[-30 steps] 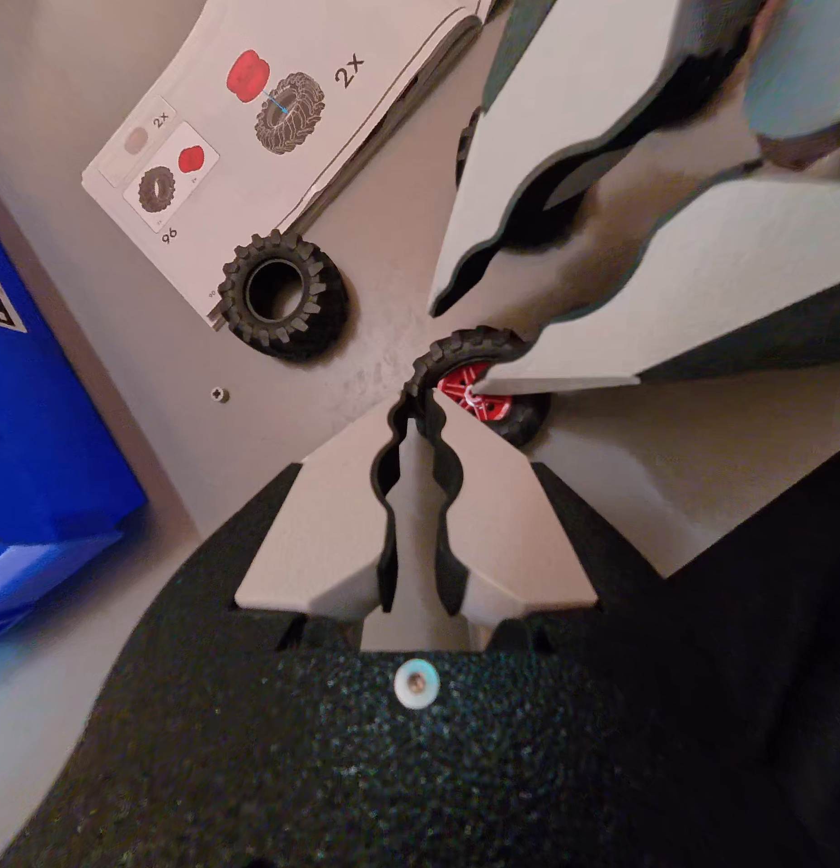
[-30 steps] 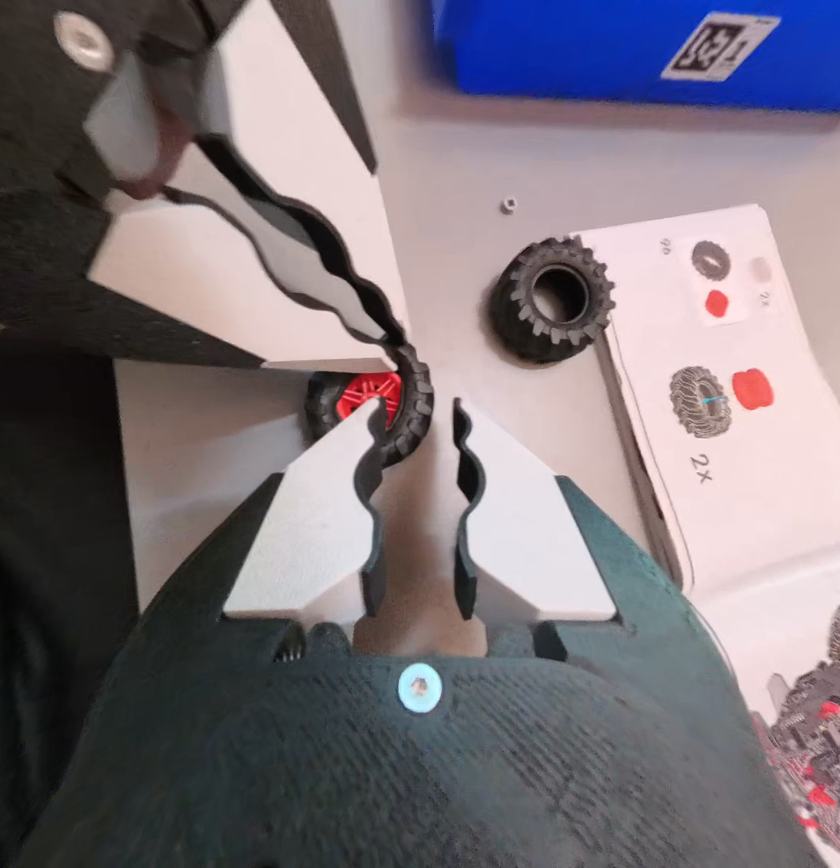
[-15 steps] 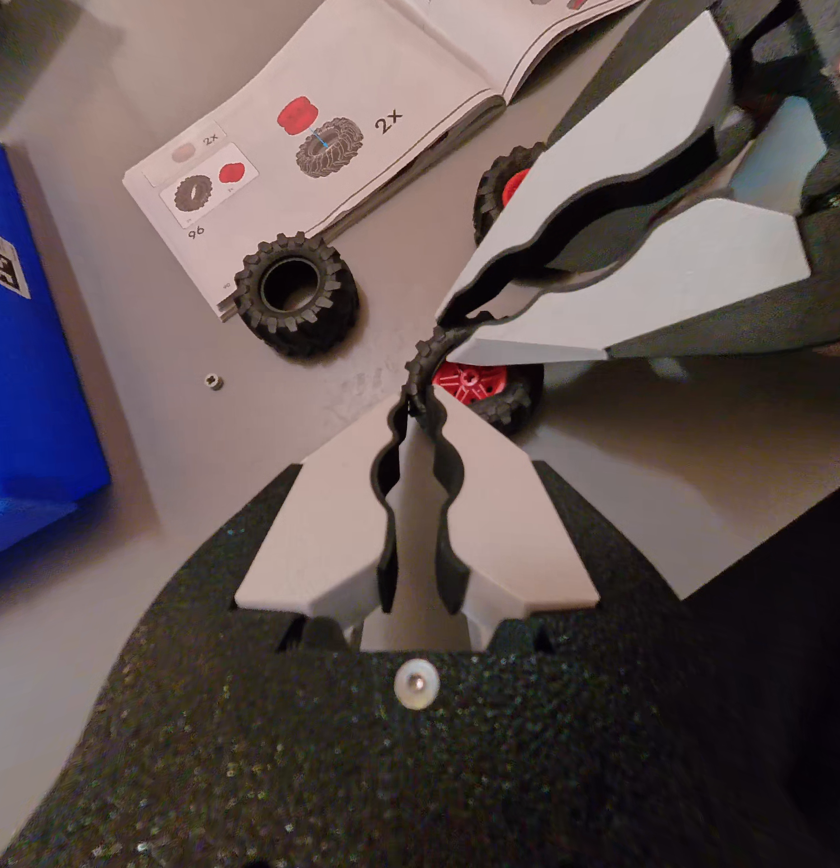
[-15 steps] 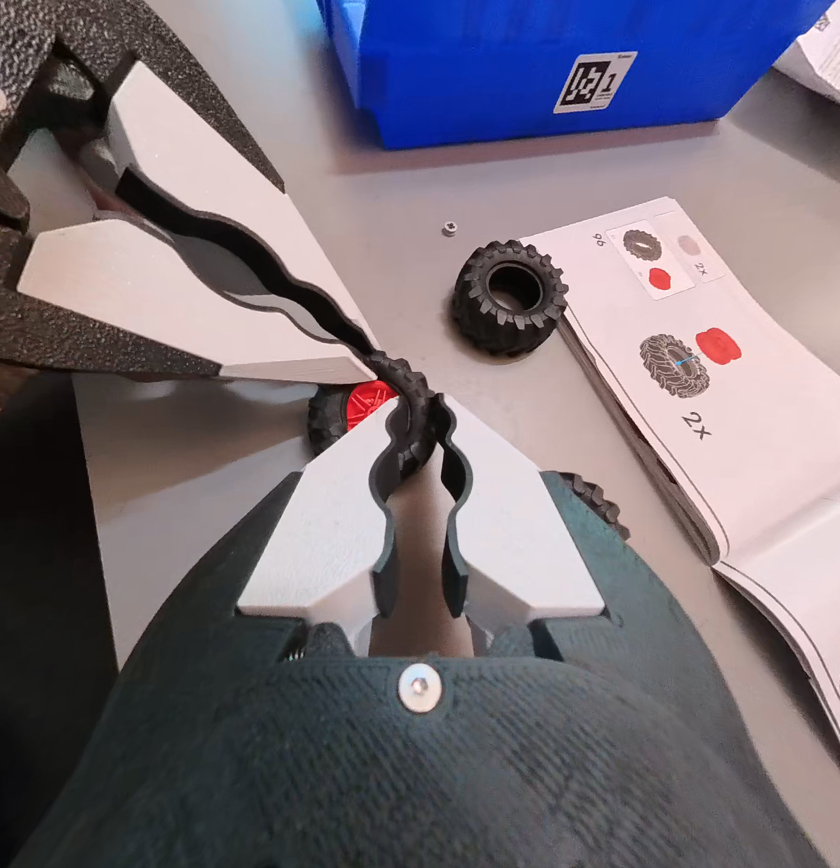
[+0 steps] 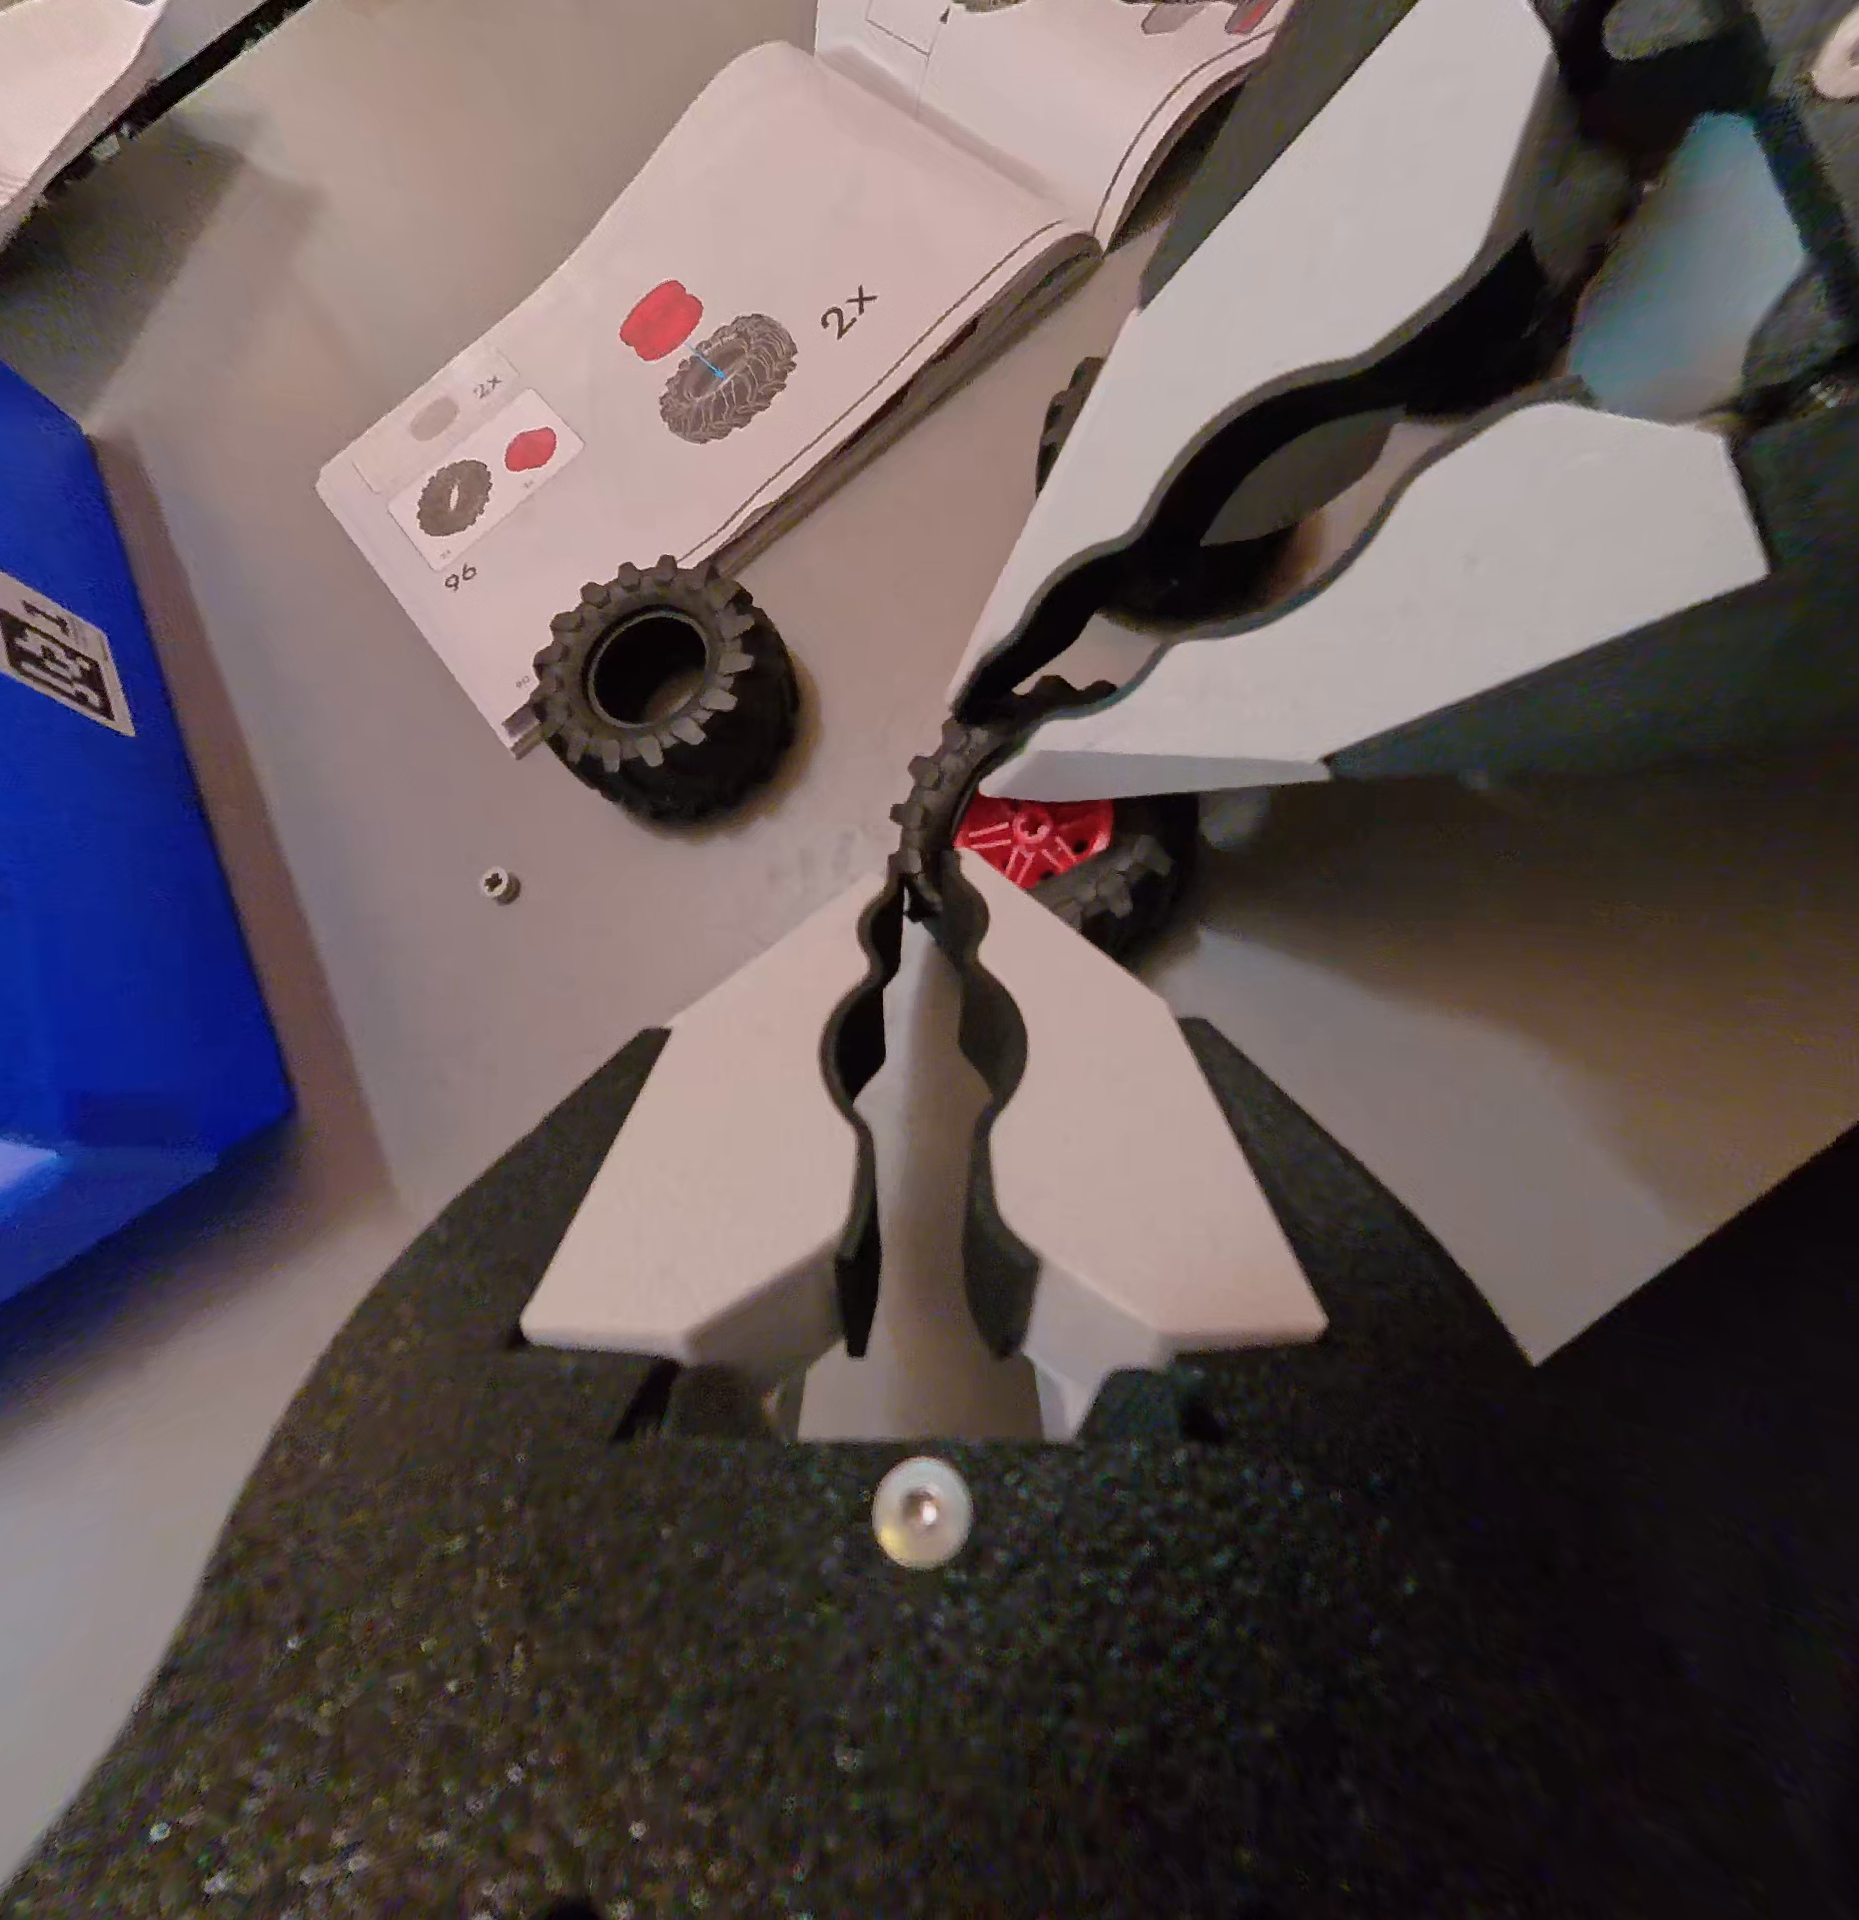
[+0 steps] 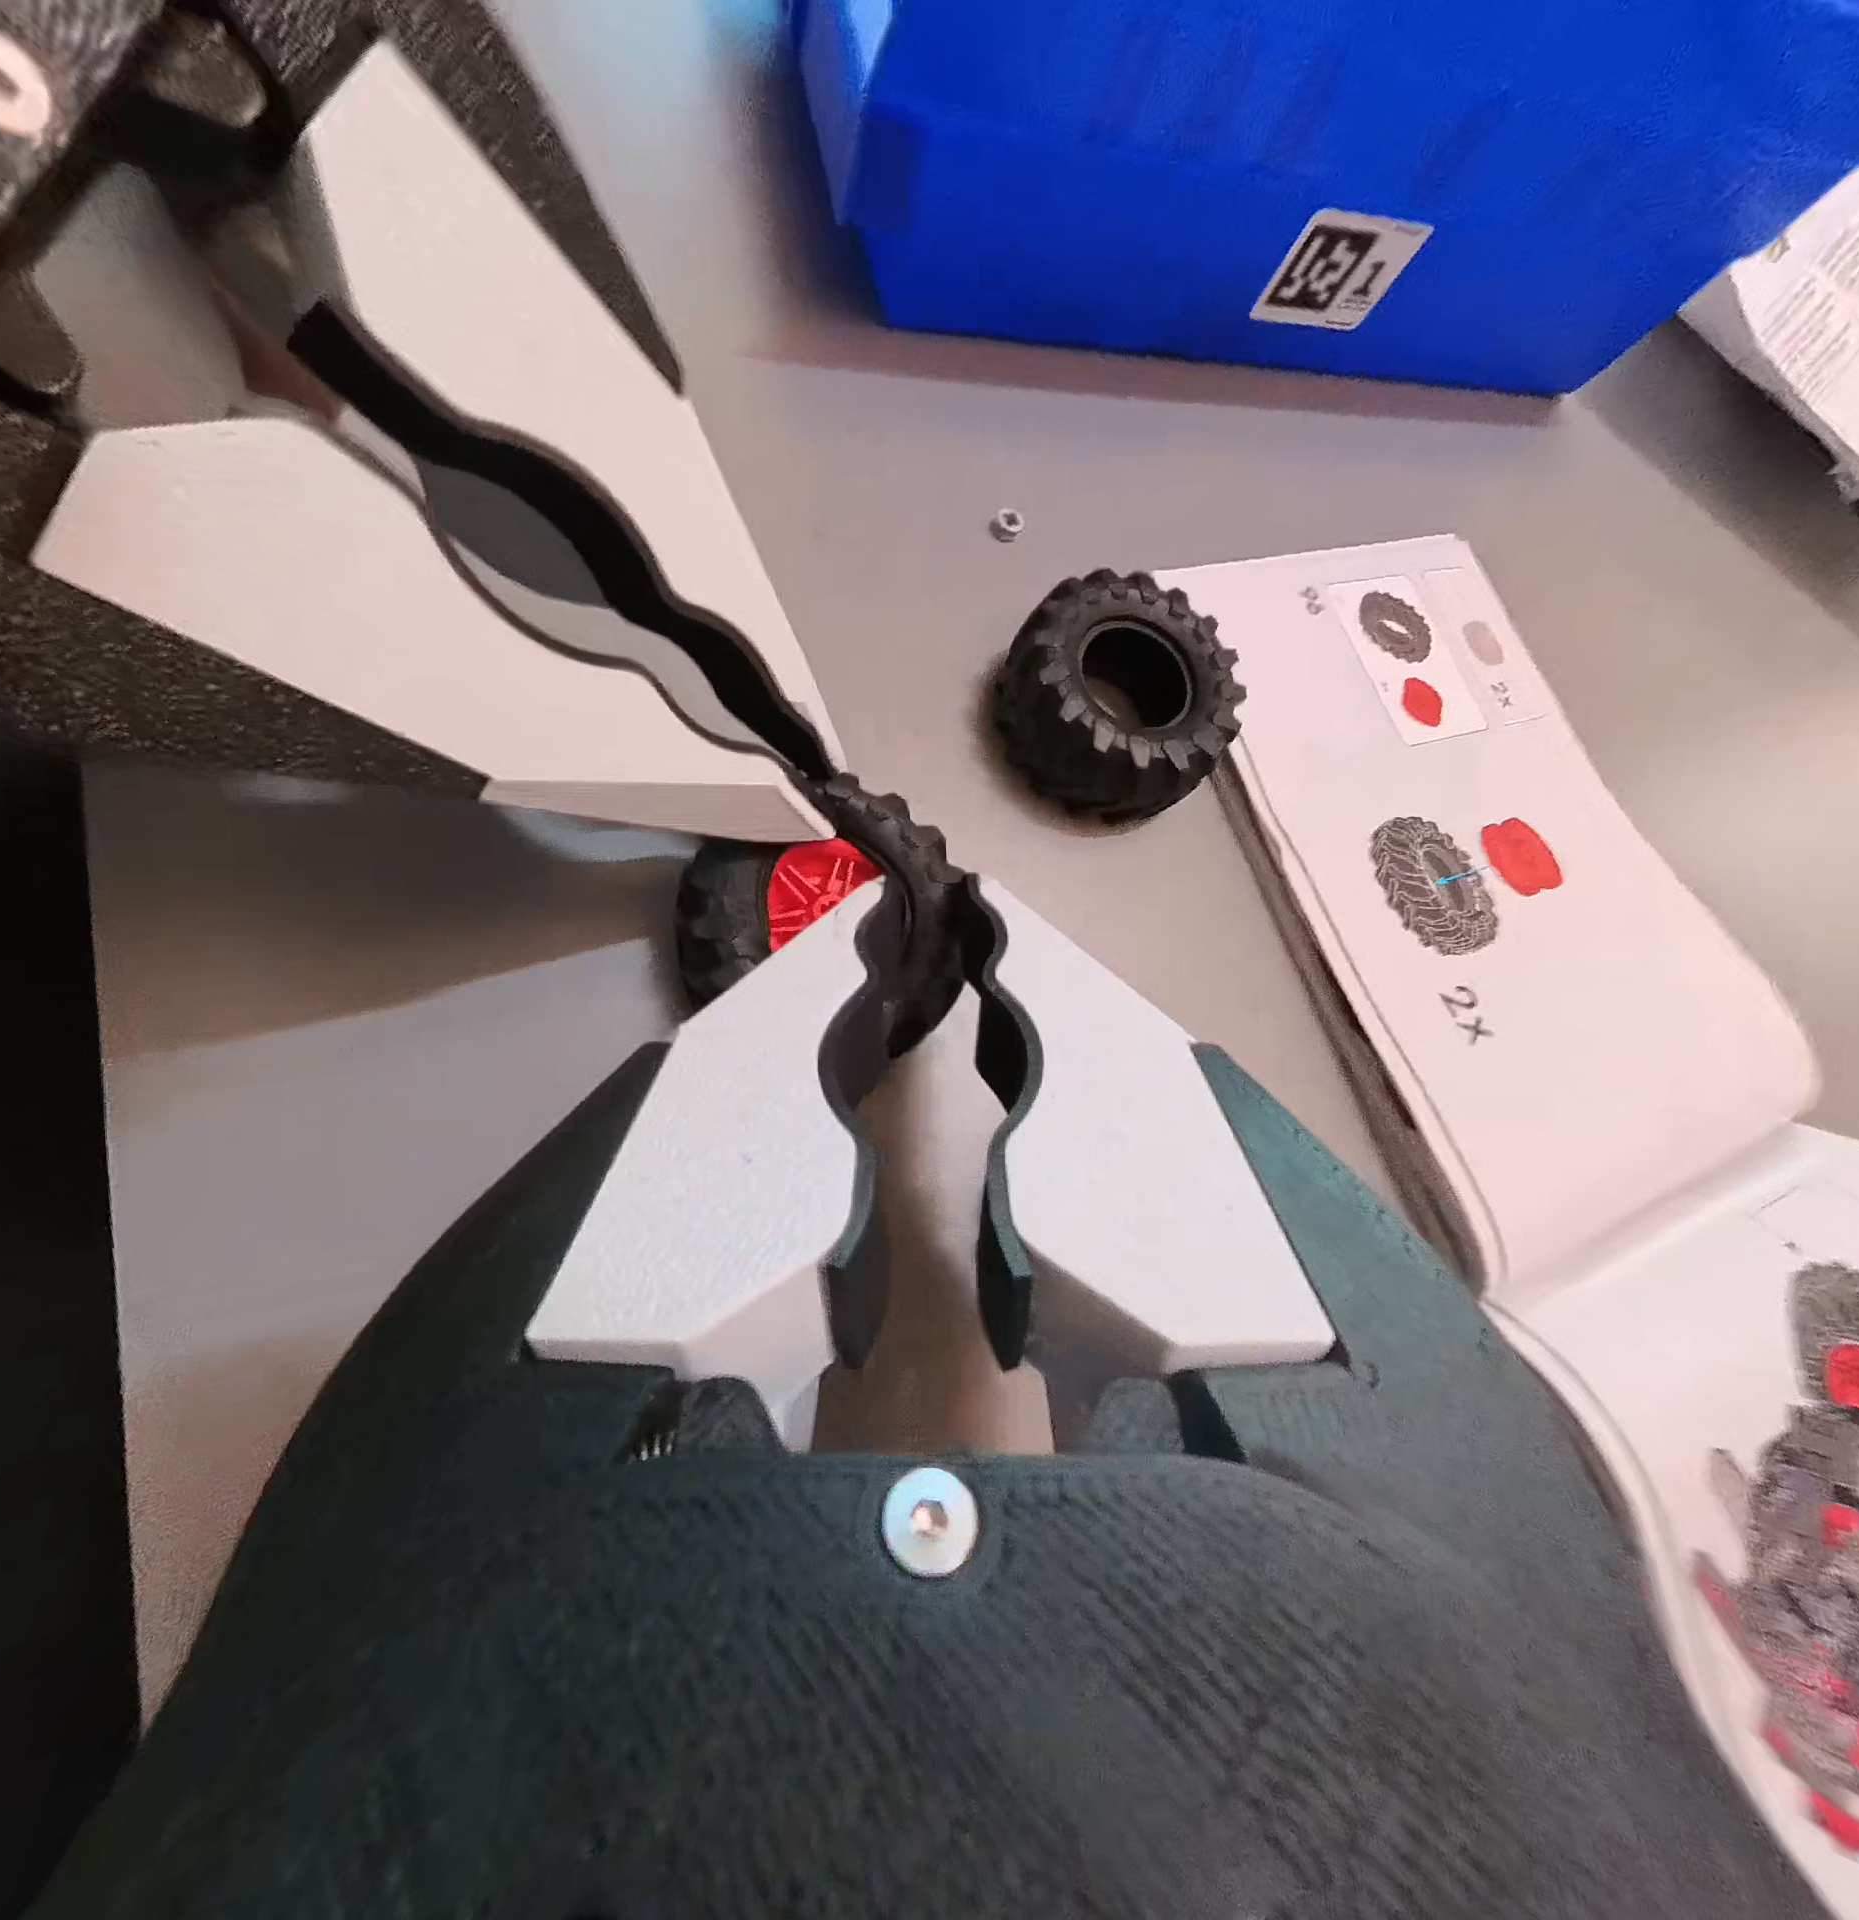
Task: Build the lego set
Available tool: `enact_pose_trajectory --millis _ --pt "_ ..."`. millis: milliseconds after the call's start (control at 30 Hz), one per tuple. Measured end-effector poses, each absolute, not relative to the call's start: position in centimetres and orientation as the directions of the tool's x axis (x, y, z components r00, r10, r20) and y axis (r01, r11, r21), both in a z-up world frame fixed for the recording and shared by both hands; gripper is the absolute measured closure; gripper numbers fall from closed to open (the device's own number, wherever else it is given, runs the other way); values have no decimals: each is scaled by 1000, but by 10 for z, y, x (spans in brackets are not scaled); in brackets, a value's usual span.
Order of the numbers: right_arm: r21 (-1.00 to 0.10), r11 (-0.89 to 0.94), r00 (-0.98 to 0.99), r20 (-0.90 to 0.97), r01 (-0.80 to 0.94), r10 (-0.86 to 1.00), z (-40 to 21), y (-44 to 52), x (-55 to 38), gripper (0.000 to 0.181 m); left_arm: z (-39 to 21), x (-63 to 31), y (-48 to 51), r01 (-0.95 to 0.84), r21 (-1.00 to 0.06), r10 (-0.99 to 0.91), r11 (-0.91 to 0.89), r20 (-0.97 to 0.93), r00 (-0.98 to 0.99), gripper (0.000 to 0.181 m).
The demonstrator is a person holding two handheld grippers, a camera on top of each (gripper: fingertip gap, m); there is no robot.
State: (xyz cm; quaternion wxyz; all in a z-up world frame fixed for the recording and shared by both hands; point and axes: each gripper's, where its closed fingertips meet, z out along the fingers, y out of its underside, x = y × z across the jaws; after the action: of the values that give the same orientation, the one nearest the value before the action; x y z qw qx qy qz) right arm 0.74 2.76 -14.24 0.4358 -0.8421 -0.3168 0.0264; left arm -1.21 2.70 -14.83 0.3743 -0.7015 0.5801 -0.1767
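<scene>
A black rubber tyre (image 5: pixel 930 800) with a red hub (image 5: pixel 1029 842) lies on the grey table. My left gripper (image 5: pixel 920 894) is shut on the near edge of the tyre's rubber. My right gripper (image 5: pixel 977 717) comes in from the upper right and is shut on the same rubber edge just beyond. In the right wrist view, my right gripper (image 6: pixel 925 904) pinches the tyre (image 6: pixel 894 821) beside the red hub (image 6: pixel 811 883). There, the left gripper (image 6: pixel 831 790) meets it from the upper left. The pinched rubber is pulled up between the two grippers.
A loose black tyre without a hub (image 5: pixel 665 686) (image 6: pixel 1122 696) lies by the open instruction booklet (image 5: pixel 748 312) (image 6: pixel 1527 935). A small grey piece (image 5: pixel 501 886) (image 6: pixel 1006 525) sits on the table. A blue bin (image 5: pixel 73 831) (image 6: pixel 1320 156) stands beyond it.
My right gripper was open beside the tyre one second ago and has shut on its rubber edge. My left gripper has kept its grip throughout.
</scene>
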Motion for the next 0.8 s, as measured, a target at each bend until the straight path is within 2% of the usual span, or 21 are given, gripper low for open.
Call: enact_pose_trajectory --millis 67,200,367,467,600,700,800 --pt "-785 -436 815 145 440 561 -143 27 8 171 -148 -11 26 -665 -747 -946 -19 -203 254 176" --pt "-755 -440 794 170 486 584 -144 28 9 171 -144 -9 27 -618 -786 -960 18 -186 208 174" --pt "-736 -447 782 178 509 597 -144 31 12 172 -120 -8 16 -543 -835 -985 90 -155 74 181" --pt "-728 -436 773 200 528 602 -143 30 10 172 -117 -10 8 -582 -796 -984 167 -172 -48 181" --pt "-721 -416 758 230 554 610 -143 28 9 172 -125 -12 13 -650 -691 -949 315 -250 -194 181" --pt "-717 -406 749 243 566 616 -143 27 9 171 -130 -8 9 -671 -653 -935 351 -211 -284 181" --pt "-721 -402 745 237 565 623 -143 27 8 171 -140 -12 8 -693 -544 -880 473 -250 -404 181"
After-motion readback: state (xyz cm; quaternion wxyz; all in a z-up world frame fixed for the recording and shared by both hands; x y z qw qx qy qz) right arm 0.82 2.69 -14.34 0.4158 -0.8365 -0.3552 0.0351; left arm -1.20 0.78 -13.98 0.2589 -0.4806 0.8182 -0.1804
